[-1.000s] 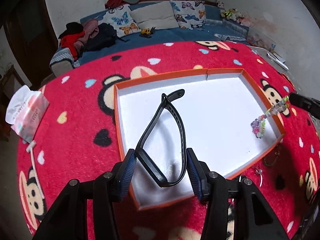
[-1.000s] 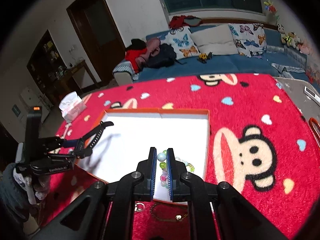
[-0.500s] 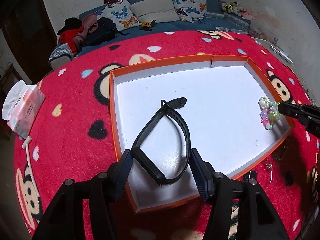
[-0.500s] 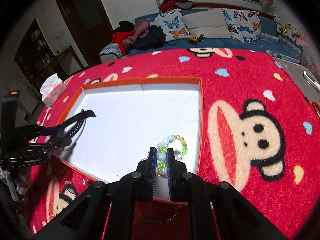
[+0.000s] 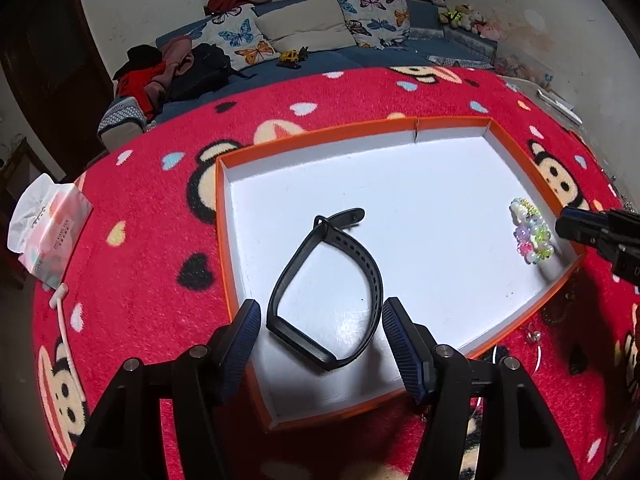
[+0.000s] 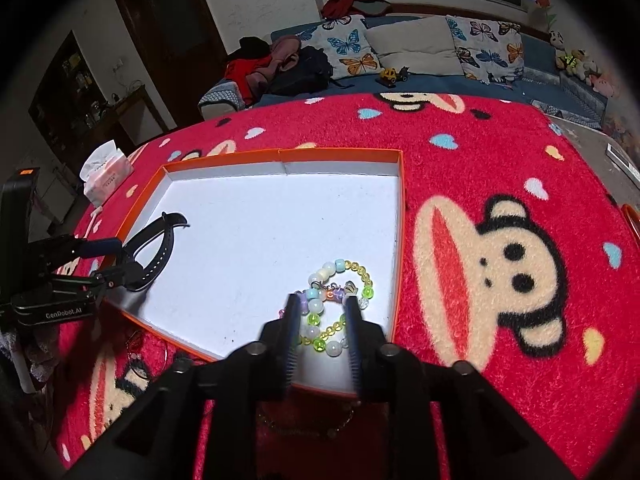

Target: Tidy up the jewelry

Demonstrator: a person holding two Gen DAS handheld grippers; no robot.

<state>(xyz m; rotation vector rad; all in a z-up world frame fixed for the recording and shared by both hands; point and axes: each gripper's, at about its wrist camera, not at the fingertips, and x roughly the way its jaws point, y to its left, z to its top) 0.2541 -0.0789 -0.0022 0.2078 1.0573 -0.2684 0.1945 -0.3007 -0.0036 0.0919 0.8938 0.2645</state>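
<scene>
Red monkey-print blanket point(image 5: 160, 240) supports the orange-rimmed tray point(image 5: 224, 240). Left gripper point(image 5: 320, 326) jaws are opening, pads clear of the black strap point(image 5: 332, 292) lying flat inside. Right gripper point(image 6: 320, 312) jaws are opening around the bead bracelet point(image 6: 336, 304) resting near the tray's corner. Each gripper should lift straight out only once both pads are free.

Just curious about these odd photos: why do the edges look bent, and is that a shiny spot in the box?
Left wrist view: fisheye bends the orange box rim; glare on its white floor beside the black band. Right wrist view: dark rounded corners, dim room behind, beaded bracelet sharp.
</scene>
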